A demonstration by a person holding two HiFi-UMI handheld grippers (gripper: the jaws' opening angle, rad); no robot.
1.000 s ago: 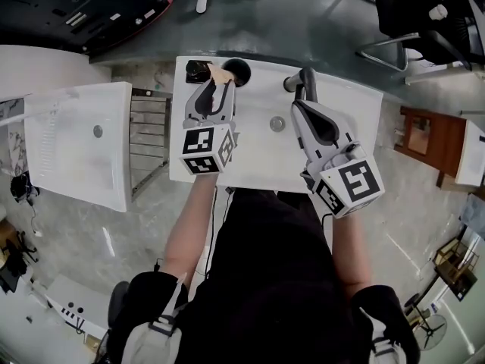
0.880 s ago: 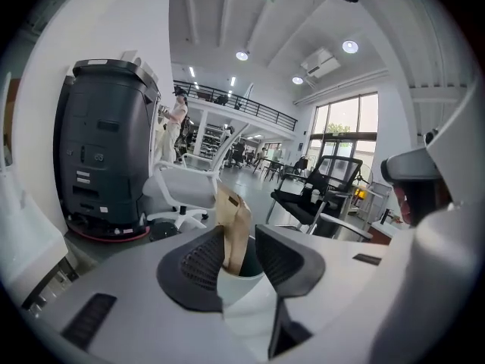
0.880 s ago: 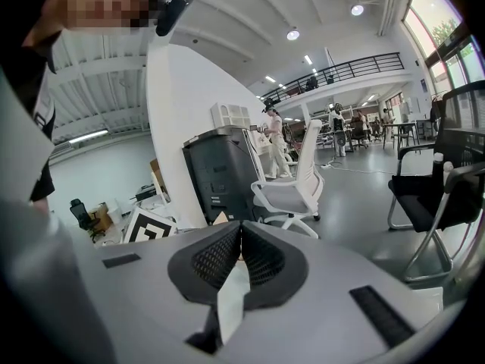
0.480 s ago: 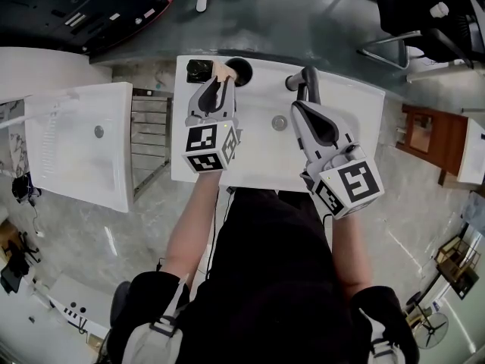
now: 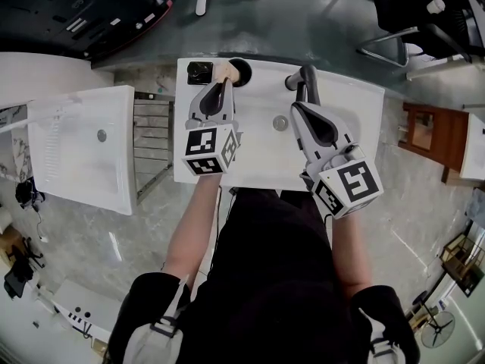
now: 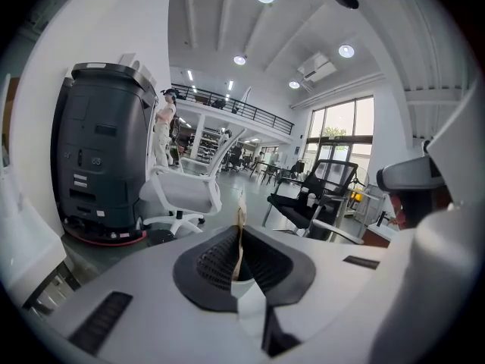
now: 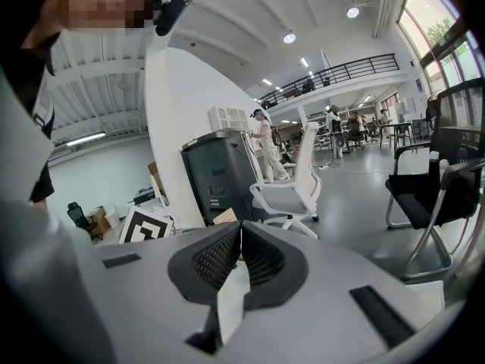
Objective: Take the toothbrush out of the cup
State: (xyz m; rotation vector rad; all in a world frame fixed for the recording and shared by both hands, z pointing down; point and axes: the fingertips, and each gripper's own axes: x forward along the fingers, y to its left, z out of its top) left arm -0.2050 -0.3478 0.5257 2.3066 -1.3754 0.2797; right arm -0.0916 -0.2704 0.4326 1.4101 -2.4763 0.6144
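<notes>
While my left gripper is closing on the toothbrush handle, I'm thinking pull straight up so the cup isn't tipping. Right gripper is idling, pinched together, empty.

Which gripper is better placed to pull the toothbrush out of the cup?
Left. The left gripper is at the cup, its jaws closing on the toothbrush handle that stands between them. The right gripper sits off to the side by the faucet, jaws together and empty.
</notes>
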